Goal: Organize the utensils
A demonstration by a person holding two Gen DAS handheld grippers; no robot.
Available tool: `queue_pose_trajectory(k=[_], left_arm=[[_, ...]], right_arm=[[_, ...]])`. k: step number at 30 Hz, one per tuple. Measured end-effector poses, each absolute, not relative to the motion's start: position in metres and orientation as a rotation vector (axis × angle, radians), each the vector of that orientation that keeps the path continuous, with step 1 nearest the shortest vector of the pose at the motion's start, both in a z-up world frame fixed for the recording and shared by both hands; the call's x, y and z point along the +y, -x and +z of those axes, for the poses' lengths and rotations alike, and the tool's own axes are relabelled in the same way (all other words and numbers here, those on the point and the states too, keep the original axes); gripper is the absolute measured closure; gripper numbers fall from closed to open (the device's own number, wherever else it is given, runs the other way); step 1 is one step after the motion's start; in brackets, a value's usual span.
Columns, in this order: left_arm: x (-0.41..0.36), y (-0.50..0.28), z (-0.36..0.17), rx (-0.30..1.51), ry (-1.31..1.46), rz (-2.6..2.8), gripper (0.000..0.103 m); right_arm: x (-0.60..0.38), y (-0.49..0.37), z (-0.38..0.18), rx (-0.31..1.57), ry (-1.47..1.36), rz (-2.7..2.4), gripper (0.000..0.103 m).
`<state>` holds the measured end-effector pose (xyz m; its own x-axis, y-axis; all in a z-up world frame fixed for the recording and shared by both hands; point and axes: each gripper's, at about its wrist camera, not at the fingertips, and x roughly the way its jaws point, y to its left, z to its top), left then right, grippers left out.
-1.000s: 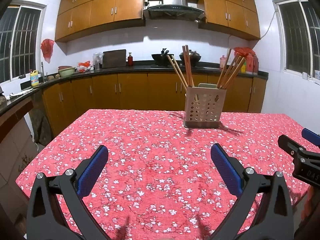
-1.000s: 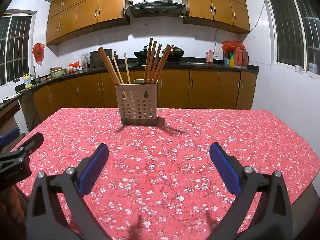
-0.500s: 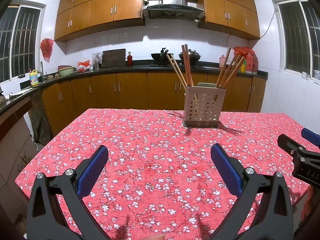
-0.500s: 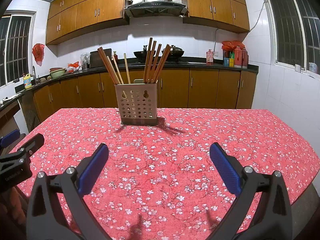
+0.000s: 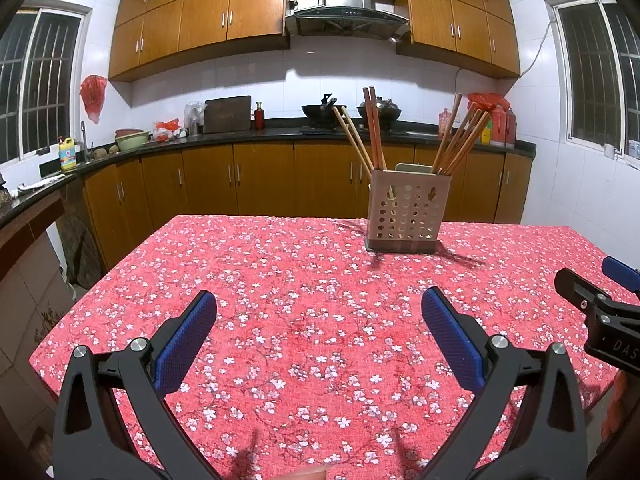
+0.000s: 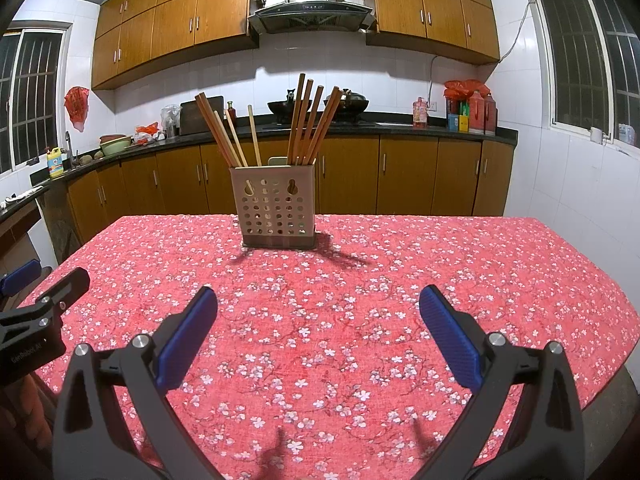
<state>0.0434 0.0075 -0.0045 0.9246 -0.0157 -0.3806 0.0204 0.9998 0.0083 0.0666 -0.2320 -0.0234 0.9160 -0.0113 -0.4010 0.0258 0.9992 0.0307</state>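
a kitchen with wooden cabinets is surrounding a table in a red floral tablecloth (image 5: 304, 280). the perforated utensil holder (image 6: 276, 208) is standing at the far middle, wooden chopsticks (image 6: 308, 120) leaning inside. the left gripper (image 5: 318, 314) and right gripper (image 6: 318, 314) are hovering with jaws wide apart, holding nothing. the chopsticks are probably light, stiff and thin; gripping near the upper ends seems best.

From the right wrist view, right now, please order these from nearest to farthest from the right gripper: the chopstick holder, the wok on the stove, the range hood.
1. Chopstick holder: on the table, ahead of the right gripper, slightly left.
2. Wok: on the back counter.
3. Range hood: high on the back wall.
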Motion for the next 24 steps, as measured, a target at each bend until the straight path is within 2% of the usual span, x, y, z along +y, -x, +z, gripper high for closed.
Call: queue_pose_trajectory(k=[24], left_arm=[[0.0087, -0.0428, -0.0089, 0.403, 0.001, -0.023, 0.002]], right_arm=[[-0.2291, -0.0668, -0.0299, 0.419, -0.032, -0.013, 0.004]])
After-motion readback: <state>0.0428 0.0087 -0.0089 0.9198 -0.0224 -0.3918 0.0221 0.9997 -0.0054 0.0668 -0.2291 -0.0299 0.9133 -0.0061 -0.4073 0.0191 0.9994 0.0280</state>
